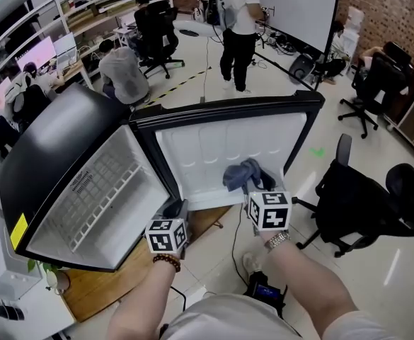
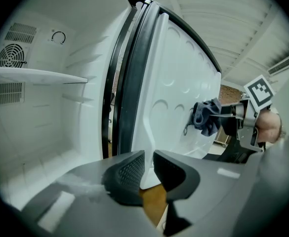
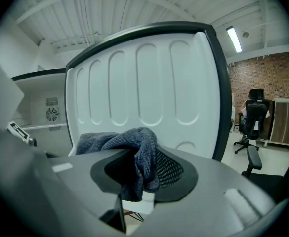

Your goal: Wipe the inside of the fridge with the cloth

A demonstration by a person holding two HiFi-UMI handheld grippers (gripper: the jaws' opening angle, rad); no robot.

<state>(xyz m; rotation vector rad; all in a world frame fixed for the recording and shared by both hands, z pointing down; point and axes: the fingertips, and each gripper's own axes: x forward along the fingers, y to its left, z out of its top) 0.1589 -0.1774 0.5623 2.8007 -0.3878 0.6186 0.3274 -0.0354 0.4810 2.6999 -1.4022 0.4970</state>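
Grey-blue cloth (image 3: 134,147) is pinched between the jaws of the right gripper (image 3: 139,169). The jaws are closed on a fold, and the rest is bunched over the top of the jaws. The fridge (image 1: 107,183) stands with its door swung fully open. The right gripper holds the cloth up to the white door liner (image 1: 214,147), low on the panel below the oval embossings. From the left gripper view the cloth appears to lie against the liner. Actual contact cannot be confirmed.

The left gripper (image 2: 148,169) is empty. Its jaws stand a narrow slit apart with nothing between them, and it hangs low beside the door's hinge edge, in front of the cabinet.

Findings on progress: the work in hand is judged to be the door liner. No streaks, damp patches or dirt show on any white surface, so what has been covered cannot be told. The cabinet walls, the shelf (image 2: 35,75) and the vented back wall (image 2: 8,56) are well apart from the cloth. They are judged still to be done, or at least unverified. The task is therefore rated as under way, not near completion.
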